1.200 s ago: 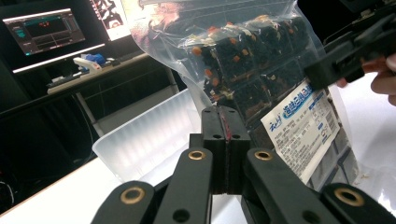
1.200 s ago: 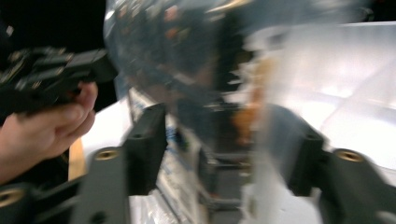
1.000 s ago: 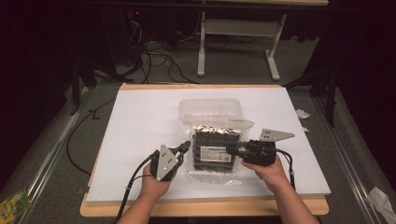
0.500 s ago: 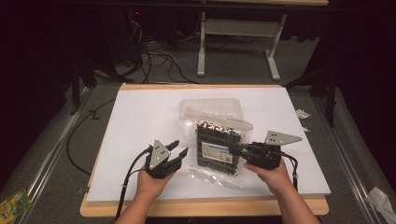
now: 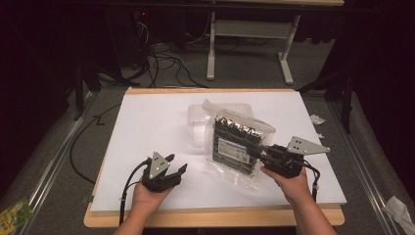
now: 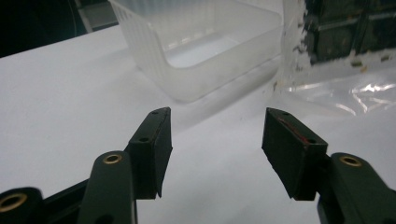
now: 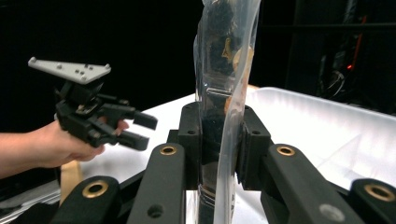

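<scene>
1. Since the earlier frames, the left gripper (image 5: 172,165) has let go of the clear bag (image 5: 238,146) and drawn back toward the near left, off the bag's edge; its jaws have just been opening, and nothing lies between them.
2. Seen from the left gripper view, the two black pads (image 6: 152,147) stand well apart over bare white table (image 5: 147,127), with a gap of empty board between them.
3. Ahead of those jaws and slightly left sits the translucent plastic tray (image 6: 201,44), upright, its ribbed wall facing the gripper; to the right ahead lies the edge of the bag, crinkled film spread flat on the board.
4. The right gripper (image 5: 263,152) is clamped on the bag's right edge. In the right gripper view the film rises straight up between its pads (image 7: 190,140), which press on it from both sides.
5. The bag holds a dark block of packed contents with a pale label (image 5: 230,147); from the high view it hangs tilted, raised at the right gripper's side and reaching over the tray's near right part.
6. Beyond the right gripper's jaws, off to their left, the left gripper shows in the person's hand (image 7: 56,144), jaws parted.
</scene>
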Available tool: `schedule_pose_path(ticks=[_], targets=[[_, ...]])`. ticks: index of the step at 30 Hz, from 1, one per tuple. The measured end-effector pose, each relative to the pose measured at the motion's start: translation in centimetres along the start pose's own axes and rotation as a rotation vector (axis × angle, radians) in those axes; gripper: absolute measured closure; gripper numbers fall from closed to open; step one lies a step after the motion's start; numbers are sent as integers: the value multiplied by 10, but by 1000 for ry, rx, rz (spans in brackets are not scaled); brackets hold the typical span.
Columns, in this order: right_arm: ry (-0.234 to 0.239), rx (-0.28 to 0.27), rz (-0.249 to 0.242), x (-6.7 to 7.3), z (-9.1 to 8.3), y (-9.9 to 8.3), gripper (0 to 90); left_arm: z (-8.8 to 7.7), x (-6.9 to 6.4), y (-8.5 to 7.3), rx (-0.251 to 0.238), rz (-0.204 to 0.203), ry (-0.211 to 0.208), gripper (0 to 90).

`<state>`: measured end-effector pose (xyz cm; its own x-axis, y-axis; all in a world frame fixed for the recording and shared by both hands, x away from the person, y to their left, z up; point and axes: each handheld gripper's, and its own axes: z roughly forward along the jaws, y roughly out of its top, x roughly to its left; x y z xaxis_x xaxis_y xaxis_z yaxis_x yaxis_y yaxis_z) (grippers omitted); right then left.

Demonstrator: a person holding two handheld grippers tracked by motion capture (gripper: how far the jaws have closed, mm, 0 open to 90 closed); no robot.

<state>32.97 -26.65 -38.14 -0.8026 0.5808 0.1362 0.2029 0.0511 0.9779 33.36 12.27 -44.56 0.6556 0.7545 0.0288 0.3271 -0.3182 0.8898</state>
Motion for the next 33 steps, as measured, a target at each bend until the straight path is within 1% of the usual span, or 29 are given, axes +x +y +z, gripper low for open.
schedule_pose_path(ticks=[1,2,4,8,12,15,18,19,20,22,27,32,33], targets=[[-8,-4,2,1,-1,1,765,-1,1,-1,6,3,-2,427],[-15,-10,-7,1,-2,2,766,-3,1,-3,15,8,-1,426],[-21,-14,-16,1,-2,4,765,-5,2,-5,17,10,-1,416],[-50,-28,-31,4,-5,9,765,-9,7,-7,6,-9,-17,390],[-45,-53,-39,5,-7,13,765,-10,11,-7,4,-30,-50,357],[-67,-53,-48,4,-6,18,765,-9,11,-7,-1,-18,-47,348],[-84,-58,-48,4,-4,23,765,-10,11,-6,-6,-19,-46,341],[-86,-59,-47,4,-3,25,765,-11,11,-6,-7,-16,-47,341],[-98,-58,-56,4,1,29,765,-12,11,-5,-12,-14,-45,342],[-101,-57,-60,4,3,31,765,-13,11,-5,-21,-17,-51,342],[-113,-60,-80,3,14,43,765,-14,11,-4,-28,-14,-57,343],[-140,-74,-83,-1,23,52,765,-13,10,-3,-26,-6,-67,343],[-145,-79,-76,-2,25,55,765,-13,10,-3,-26,-3,-66,343]])
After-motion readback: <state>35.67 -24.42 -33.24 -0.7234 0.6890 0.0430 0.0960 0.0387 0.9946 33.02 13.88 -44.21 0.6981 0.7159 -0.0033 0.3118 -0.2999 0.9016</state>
